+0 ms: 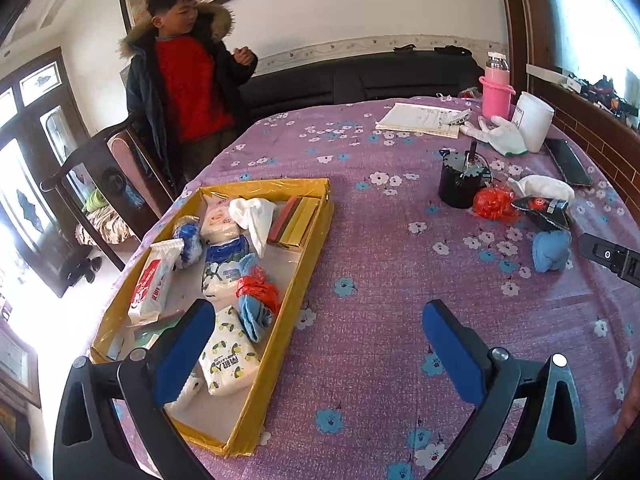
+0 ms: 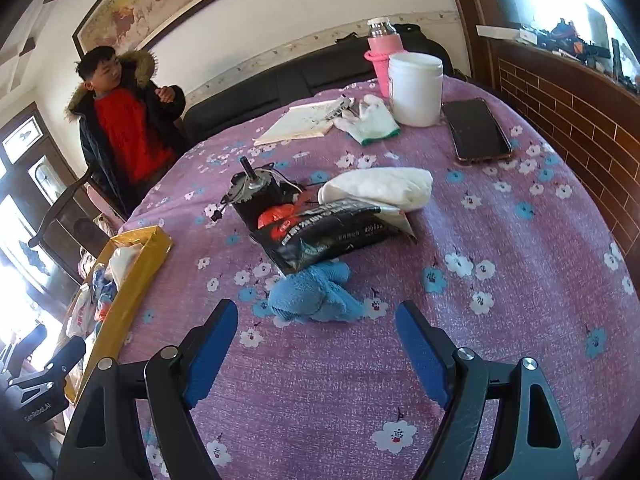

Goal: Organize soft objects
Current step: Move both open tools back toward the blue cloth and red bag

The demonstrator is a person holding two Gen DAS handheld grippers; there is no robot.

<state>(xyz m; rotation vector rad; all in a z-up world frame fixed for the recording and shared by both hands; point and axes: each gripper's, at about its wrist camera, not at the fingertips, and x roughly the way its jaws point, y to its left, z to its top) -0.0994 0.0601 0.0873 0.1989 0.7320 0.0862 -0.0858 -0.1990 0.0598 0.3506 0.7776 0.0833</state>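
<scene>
1. One yellow box, ahead-left of the left gripper.
2. Four tissue packs in it, counting what shows, e.g. lemon-print pack.
3. Two blue cloths: one boxed, one just ahead of the right gripper.
4. Two red net bundles.
5. One black pouch.
6. One white glove, far ahead.
</scene>
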